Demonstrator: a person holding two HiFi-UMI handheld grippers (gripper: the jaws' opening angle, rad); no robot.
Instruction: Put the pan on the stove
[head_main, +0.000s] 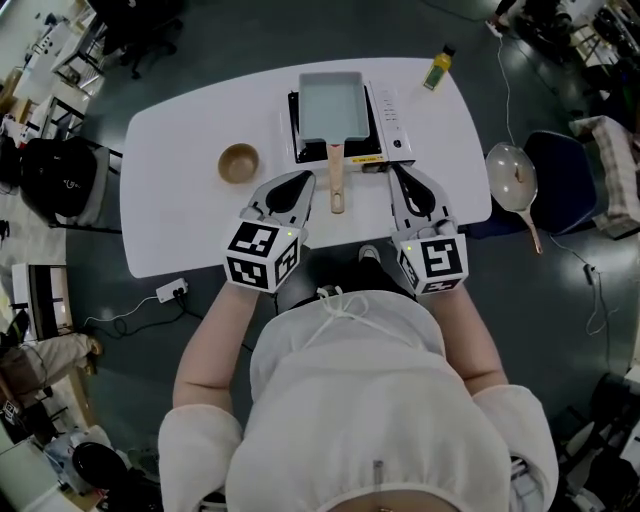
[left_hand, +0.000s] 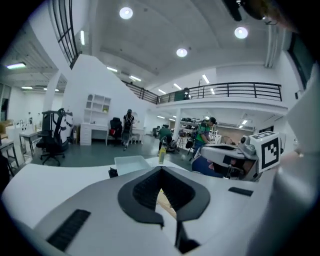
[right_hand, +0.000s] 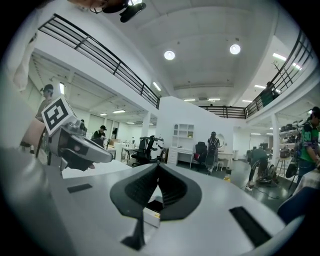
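On the white desk (head_main: 180, 180), the rectangular pan (head_main: 330, 100) already sits on the stove (head_main: 395, 120), with its wooden handle (head_main: 337, 180) pointing back toward the person. The left gripper (head_main: 306, 180) lies just left of that handle and the right gripper (head_main: 394, 170) just right of it, near the stove's front edge. Each gripper's own view shows its jaws pressed together at the tips with nothing between them.

The pan looks like a rigid, empty metal tray, probably light but front-heavy when lifted by the handle. The handle is the obvious place to take it. A grip close to the pan body should limit drooping or twisting, and wood likely gives better friction than the smooth rim. A wooden bowl (head_main: 239, 163) stands to the left of the stove, and a small bottle (head_main: 438, 68) stands at the far right corner, both well clear.
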